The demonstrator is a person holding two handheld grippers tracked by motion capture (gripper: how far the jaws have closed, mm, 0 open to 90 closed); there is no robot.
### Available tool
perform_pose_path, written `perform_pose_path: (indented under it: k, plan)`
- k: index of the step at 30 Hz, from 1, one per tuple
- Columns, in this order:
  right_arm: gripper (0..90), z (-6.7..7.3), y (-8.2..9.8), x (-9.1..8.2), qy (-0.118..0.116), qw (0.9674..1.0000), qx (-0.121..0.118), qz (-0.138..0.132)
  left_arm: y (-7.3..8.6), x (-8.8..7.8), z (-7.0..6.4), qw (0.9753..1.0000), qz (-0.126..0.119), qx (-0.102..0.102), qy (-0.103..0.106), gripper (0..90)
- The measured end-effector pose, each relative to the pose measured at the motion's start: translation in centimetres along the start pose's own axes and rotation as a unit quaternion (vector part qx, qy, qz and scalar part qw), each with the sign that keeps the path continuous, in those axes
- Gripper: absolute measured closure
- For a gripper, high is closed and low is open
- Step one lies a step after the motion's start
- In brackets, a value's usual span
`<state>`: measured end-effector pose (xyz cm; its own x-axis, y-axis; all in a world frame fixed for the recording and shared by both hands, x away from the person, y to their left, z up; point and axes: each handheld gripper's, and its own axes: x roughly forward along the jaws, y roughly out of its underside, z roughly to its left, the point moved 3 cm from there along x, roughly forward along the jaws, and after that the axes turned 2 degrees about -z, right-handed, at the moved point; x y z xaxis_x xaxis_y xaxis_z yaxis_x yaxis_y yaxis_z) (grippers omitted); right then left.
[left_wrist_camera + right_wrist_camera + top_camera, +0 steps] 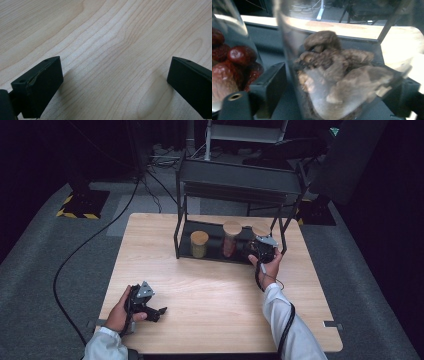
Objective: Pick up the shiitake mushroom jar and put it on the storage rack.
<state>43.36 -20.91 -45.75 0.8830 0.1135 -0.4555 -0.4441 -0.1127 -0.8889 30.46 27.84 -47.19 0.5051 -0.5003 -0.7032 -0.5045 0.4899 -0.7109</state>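
Left gripper (pixel 161 310), black w/ grey three-cornered plate on top, sits low over the near-left part of the pale wood-grain table (pixel 210 285), held in the person's left hand (pixel 121 312). Left gripper view: jaws spread wide apart, nothing btwn them, bare tabletop (pixel 107 50) under them.

Farther back, centre of table: black metal-frame rack (pixel 230 175) w/ a dark bottom shelf. On that shelf, left to right: short clear jar w/ round wooden lid & yellowish-green contents (pixel 199 244); taller clear jar w/ wooden lid & red dried fruit (pixel 231 239); then a third clear jar w/ brown lumpy dried pieces (pixel 337 75), at the rack's right end.

Right gripper (pixel 261 251), black, reaches into the shelf, right hand (pixel 270 266) behind it. Right gripper view: one jaw each side of the brown-contents jar, both right against the glass – gripping it. Red-fruit jar (pixel 229 62) just beside, on the left of that view. Whether the gripped jar's base touches the shelf – can't tell.
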Motion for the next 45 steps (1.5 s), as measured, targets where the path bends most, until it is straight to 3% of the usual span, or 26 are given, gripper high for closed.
perform_pose_path:
  k: [5,12,31,45]
  plan:
    - [9.9,0.6,0.1,-0.2,0.007,1.0000,0.005,0.000,0.0,0.0,0.0,1.0000,0.000,0.000,0.000,0.2]
    - [4.5,0.9,0.7,-0.5,0.007,0.9998,-0.018,-0.001,0.0,0.0,0.0,1.0000,0.000,0.000,0.000,0.2]
    - [3.5,0.8,1.9,-2.6,0.000,0.9993,-0.033,-0.019,0.0,0.0,0.0,1.0000,0.000,0.000,0.000,0.2]
    - [3.3,-0.1,2.8,-4.5,-0.032,0.9976,-0.053,-0.029,0.0,0.0,0.0,1.0000,0.000,0.000,-0.001,0.2]
